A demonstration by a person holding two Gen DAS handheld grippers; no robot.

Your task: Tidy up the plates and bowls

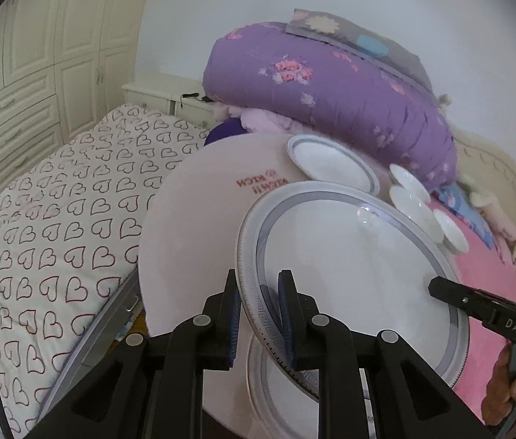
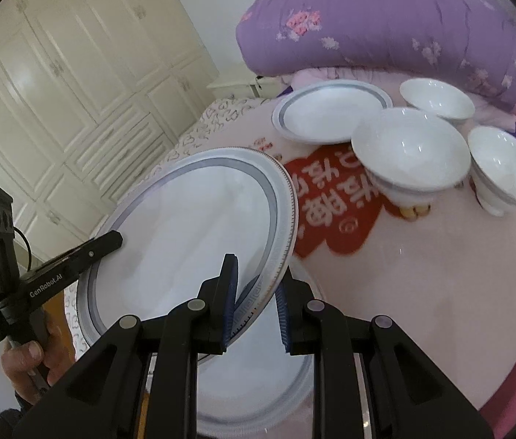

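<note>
A large white plate with a grey-blue rim [image 1: 353,267] [image 2: 192,226] is held tilted above the round pinkish table [image 1: 192,226] [image 2: 422,285]. My left gripper [image 1: 260,314] is shut on its near rim. My right gripper [image 2: 254,303] grips the opposite rim, and its finger shows in the left wrist view [image 1: 477,301]. Another rimmed plate [image 1: 276,395] [image 2: 254,387] lies on the table beneath. A smaller rimmed plate [image 1: 331,162] [image 2: 327,113] sits further back. Three white bowls [image 2: 410,146] [image 1: 426,212] stand at the right.
A folded purple quilt [image 1: 331,84] [image 2: 386,22] lies behind the table. A bed with a heart-print sheet [image 1: 56,219] is to the left, with a cream wardrobe [image 1: 38,55] [image 2: 56,91] beyond it. A red printed emblem [image 2: 335,205] marks the table's middle.
</note>
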